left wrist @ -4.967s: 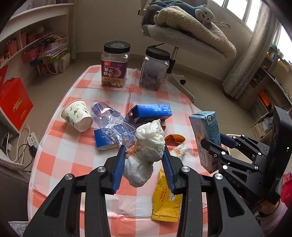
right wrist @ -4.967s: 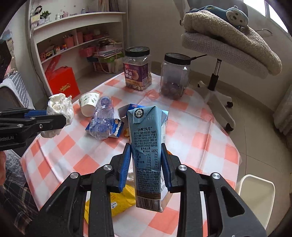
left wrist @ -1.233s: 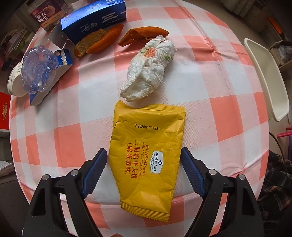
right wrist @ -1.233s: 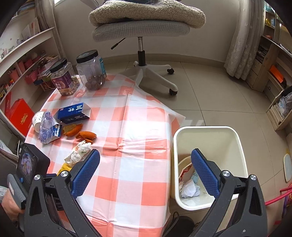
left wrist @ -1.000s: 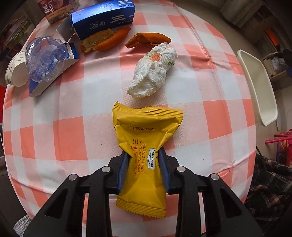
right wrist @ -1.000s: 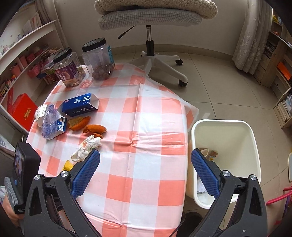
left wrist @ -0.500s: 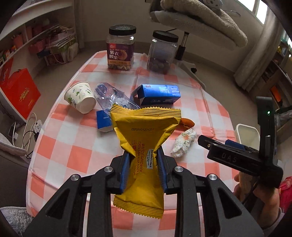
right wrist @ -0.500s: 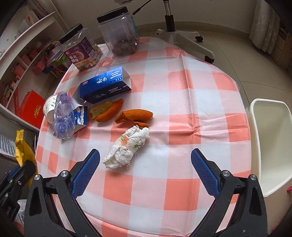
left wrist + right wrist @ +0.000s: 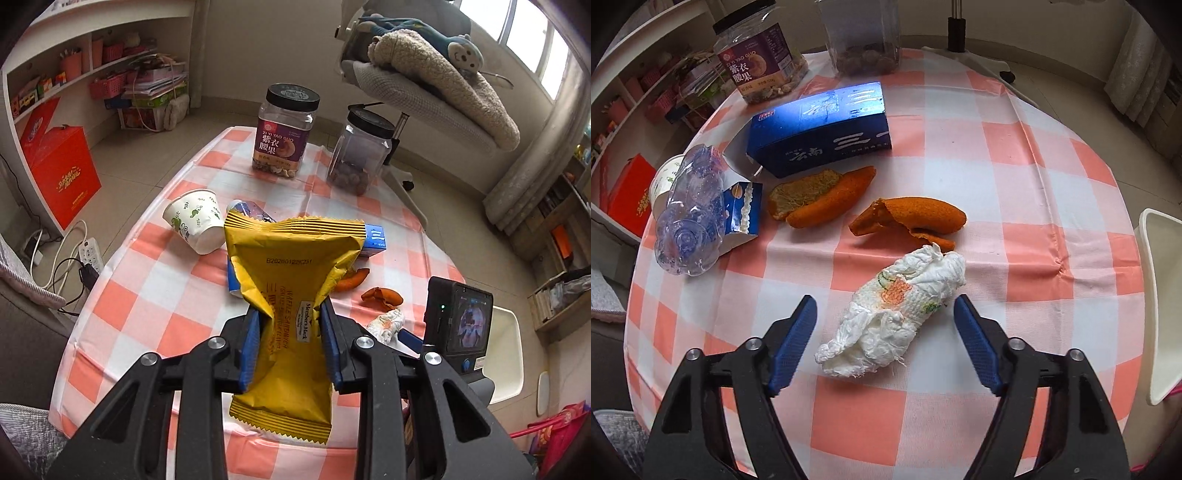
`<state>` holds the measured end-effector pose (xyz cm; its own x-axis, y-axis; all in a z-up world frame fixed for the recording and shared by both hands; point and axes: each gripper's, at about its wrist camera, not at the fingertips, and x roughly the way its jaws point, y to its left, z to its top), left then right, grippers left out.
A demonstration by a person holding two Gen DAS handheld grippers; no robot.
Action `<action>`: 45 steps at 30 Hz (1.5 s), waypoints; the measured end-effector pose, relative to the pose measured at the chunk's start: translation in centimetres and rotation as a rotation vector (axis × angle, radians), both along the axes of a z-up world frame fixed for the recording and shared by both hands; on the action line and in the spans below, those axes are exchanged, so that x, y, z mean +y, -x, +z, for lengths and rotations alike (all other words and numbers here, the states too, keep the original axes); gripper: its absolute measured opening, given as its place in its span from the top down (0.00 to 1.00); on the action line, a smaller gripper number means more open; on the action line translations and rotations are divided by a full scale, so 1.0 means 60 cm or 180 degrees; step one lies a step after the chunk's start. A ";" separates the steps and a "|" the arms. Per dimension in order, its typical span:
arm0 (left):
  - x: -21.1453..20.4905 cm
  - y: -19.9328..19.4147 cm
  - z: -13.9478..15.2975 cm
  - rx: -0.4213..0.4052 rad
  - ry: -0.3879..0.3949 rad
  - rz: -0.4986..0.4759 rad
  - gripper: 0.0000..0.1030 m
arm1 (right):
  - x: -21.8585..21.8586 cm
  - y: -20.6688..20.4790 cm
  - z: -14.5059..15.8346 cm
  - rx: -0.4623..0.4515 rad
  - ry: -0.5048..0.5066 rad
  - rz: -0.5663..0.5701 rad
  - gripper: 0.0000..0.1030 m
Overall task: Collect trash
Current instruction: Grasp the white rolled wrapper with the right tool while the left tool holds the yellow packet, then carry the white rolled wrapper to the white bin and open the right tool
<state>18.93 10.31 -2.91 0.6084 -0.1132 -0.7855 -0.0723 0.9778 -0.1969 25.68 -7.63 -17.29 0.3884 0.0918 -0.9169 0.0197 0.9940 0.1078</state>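
Left tongs (image 9: 291, 343) pinch the yellow snack wrapper (image 9: 291, 291) at its waist, pads pressed in so the foil creases; wrapper held up off the bench (image 9: 129, 280), top edge fanned wide, bottom edge hanging toward the camera.

Right tongs (image 9: 882, 332) point down at the bench, jaws have just been closing, not touching anything: crumpled tissue (image 9: 897, 314) lies on the cloth between the two blue pads, gap on both sides.

Just beyond the tissue, one orange peel (image 9: 912, 218) almost touching its far end; second orange peel (image 9: 820, 199) to the left of that. Far of the peels, dark blue box (image 9: 823, 125) lying flat. At left, crushed clear bottle (image 9: 690, 221) resting on a small blue-and-white carton (image 9: 742, 210), paper cup (image 9: 663, 181) behind the bottle on its side.

Far edge of bench: labelled nut jar (image 9: 757, 62) and a second clear jar (image 9: 864, 33), both upright, black lids.

White bin (image 9: 1160, 295) on the floor off the right edge of bench.
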 end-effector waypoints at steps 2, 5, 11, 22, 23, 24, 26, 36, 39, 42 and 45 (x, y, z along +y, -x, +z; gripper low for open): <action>0.002 -0.001 -0.001 0.0004 -0.0010 0.0021 0.71 | -0.002 0.004 0.000 -0.0017 0.0001 0.0009 0.62; 0.005 -0.001 -0.001 -0.0006 -0.0014 0.0066 0.70 | -0.014 0.009 0.015 -0.0014 -0.0272 -0.0023 0.63; 0.003 -0.001 0.004 -0.0051 0.0013 0.0091 0.71 | -0.017 0.030 0.075 -0.0272 -0.0446 0.0103 0.63; -0.009 -0.003 0.007 -0.0113 0.0068 0.0121 0.70 | -0.040 0.061 0.167 -0.0879 -0.0257 0.0214 0.63; -0.011 -0.004 0.007 -0.0110 0.0085 0.0114 0.70 | -0.044 0.064 0.174 -0.0930 -0.0232 0.0205 0.63; -0.013 -0.004 0.007 -0.0112 0.0101 0.0113 0.70 | -0.047 0.068 0.181 -0.0986 -0.0199 0.0199 0.63; -0.018 -0.004 0.008 -0.0135 0.0115 0.0119 0.70 | -0.055 0.074 0.194 -0.1101 -0.0115 0.0182 0.63; -0.049 -0.005 0.018 -0.0299 0.0199 0.0095 0.70 | -0.105 0.097 0.238 -0.1444 0.0141 0.0020 0.62; -0.061 -0.006 0.020 -0.0342 0.0201 0.0073 0.70 | -0.122 0.103 0.245 -0.1496 0.0184 -0.0043 0.62; -0.072 -0.007 0.020 -0.0369 0.0232 0.0043 0.70 | -0.140 0.108 0.253 -0.1550 0.0236 -0.0099 0.62; -0.087 -0.010 0.019 -0.0376 0.0234 -0.0004 0.70 | -0.161 0.115 0.261 -0.1607 0.0297 -0.0174 0.62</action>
<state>19.53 5.10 -1.79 0.6960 -0.1686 -0.6979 -0.0432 0.9604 -0.2751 18.77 -17.32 -1.64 0.7866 -0.0142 -0.6173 0.0403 0.9988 0.0283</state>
